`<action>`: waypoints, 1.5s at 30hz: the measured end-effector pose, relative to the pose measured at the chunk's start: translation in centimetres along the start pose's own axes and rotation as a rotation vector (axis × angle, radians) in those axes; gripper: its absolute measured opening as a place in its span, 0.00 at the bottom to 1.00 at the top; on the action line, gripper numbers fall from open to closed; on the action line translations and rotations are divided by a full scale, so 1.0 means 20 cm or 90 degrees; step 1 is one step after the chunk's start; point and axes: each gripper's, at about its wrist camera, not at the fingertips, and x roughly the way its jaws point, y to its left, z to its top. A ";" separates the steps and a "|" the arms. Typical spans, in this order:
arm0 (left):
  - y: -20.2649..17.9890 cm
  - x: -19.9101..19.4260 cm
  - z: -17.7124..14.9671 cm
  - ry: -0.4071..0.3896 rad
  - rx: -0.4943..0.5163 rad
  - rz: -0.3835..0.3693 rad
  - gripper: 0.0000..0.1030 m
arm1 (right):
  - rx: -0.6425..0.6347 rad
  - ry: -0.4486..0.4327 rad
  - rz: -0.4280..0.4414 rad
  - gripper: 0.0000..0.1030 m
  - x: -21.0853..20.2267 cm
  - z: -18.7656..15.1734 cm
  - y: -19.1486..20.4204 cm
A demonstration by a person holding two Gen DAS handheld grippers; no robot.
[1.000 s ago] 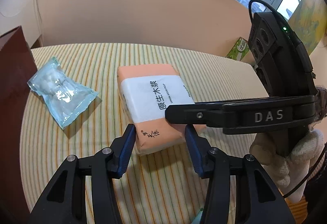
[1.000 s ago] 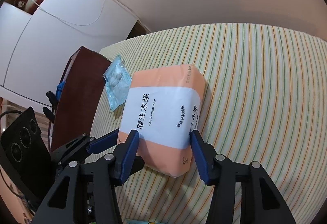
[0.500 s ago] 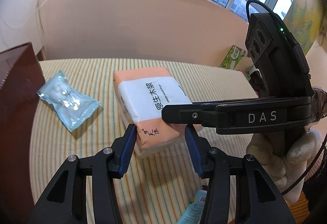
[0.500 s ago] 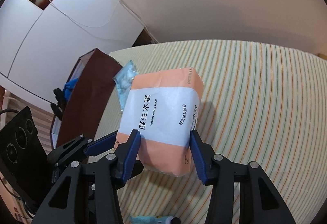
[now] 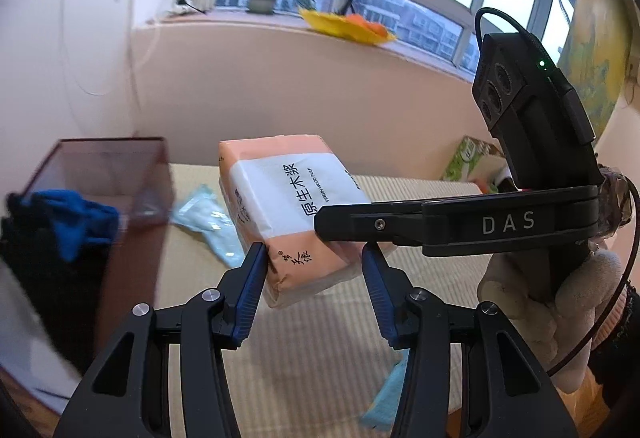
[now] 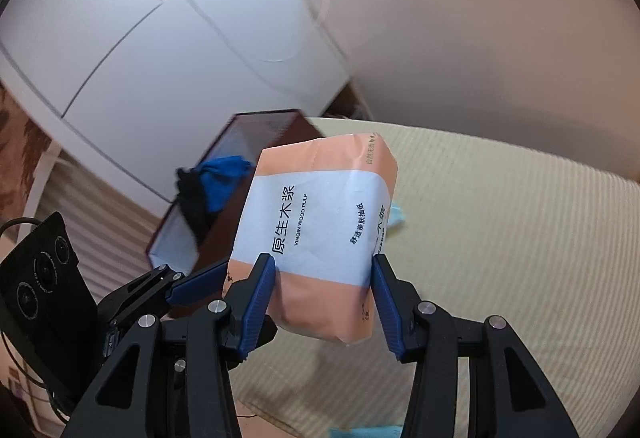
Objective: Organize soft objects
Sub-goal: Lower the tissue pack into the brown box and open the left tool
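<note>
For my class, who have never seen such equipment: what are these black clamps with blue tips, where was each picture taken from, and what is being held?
No robot here: a person holds two hand-operated tools. A camera on each looks along its fingers. The left gripper and right gripper together clamp one orange-and-white soft tissue pack, lifted above the striped cloth surface. A clear blue plastic packet lies on that cloth. Beside it stands a dark brown box with blue and black fabric hanging over its rim. A gloved hand grips the right tool.
</note>
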 end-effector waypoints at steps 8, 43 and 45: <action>0.25 -0.21 -0.02 -0.043 -0.036 0.046 0.46 | -0.055 0.007 0.035 0.44 0.13 0.06 0.30; 0.88 -0.42 -0.26 -0.050 -0.179 0.194 0.46 | -0.115 0.072 0.070 0.46 0.54 0.04 0.70; 0.88 -0.42 -0.26 -0.053 -0.180 0.187 0.46 | -0.107 0.069 0.067 0.50 0.51 0.03 0.66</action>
